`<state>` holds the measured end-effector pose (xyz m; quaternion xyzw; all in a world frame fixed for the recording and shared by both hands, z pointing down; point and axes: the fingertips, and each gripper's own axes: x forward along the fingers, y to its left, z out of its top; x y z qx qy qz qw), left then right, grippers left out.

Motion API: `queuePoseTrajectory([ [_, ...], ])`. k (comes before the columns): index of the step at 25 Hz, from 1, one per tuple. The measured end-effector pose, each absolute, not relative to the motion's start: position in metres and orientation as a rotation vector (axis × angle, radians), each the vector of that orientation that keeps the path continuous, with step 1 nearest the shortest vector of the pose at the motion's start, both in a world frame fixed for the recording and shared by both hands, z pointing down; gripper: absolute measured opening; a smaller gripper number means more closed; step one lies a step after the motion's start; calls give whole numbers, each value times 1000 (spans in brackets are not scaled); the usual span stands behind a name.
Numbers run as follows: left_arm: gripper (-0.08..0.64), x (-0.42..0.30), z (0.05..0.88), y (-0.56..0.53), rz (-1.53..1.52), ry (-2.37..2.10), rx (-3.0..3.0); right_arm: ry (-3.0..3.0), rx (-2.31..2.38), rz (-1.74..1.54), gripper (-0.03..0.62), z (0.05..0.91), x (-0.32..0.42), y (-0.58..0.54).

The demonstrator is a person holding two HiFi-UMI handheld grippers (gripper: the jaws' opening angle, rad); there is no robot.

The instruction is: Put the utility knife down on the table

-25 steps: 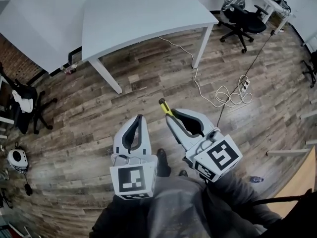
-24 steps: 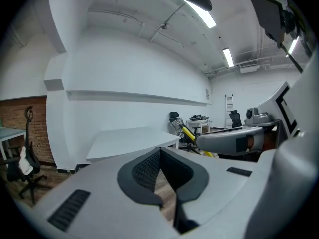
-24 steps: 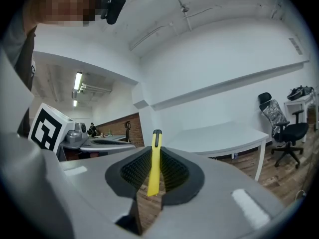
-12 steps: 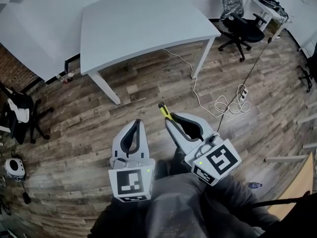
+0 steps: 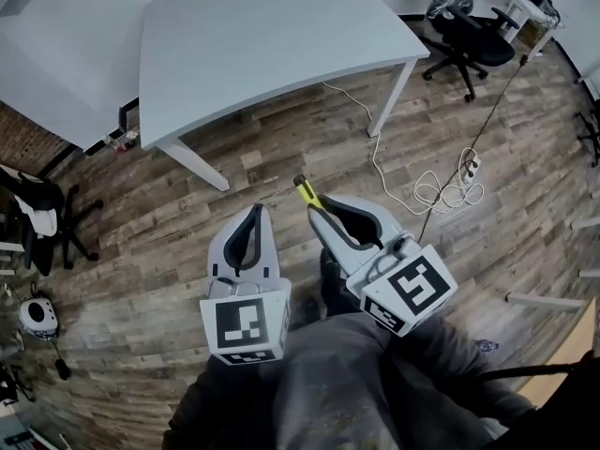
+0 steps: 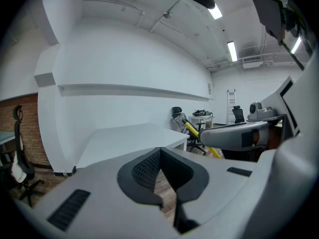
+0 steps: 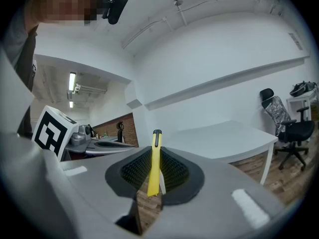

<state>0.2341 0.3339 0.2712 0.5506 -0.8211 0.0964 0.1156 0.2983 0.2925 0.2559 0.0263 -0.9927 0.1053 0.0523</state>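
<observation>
A slim yellow utility knife (image 7: 155, 163) with a black tip stands clamped between the jaws of my right gripper (image 7: 155, 176), which is shut on it. In the head view its yellow end (image 5: 307, 190) sticks out past the right gripper (image 5: 319, 210), over the wooden floor and short of the table. My left gripper (image 5: 251, 221) is beside it on the left, jaws shut with nothing between them; in the left gripper view (image 6: 160, 167) the knife (image 6: 195, 133) shows at the right. The white table (image 5: 262, 36) lies ahead, its top bare.
A white cable and power strip (image 5: 450, 181) lie on the wooden floor at the right. Black office chairs (image 5: 469, 36) stand at the upper right, another chair (image 5: 37, 209) at the left. A brick wall strip (image 5: 28, 125) is at the left. The person's legs fill the bottom.
The view has shifted closer to the table; both grippers have drifted slightly forward and up in the frame. The knife stays clamped in the right gripper.
</observation>
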Motion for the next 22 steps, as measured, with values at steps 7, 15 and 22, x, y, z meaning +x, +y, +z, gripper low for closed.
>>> queuePoseTrajectory([
  [7, 2, 197, 281, 266, 379, -2379, 1524, -3017, 67, 355, 52, 260, 269, 225],
  [15, 2, 188, 275, 211, 414, -2401, 1479, -3035, -9, 358, 52, 254, 255, 173],
  [22, 2, 156, 274, 182, 411, -2405, 1422, -3041, -41, 365, 52, 252, 224, 139],
])
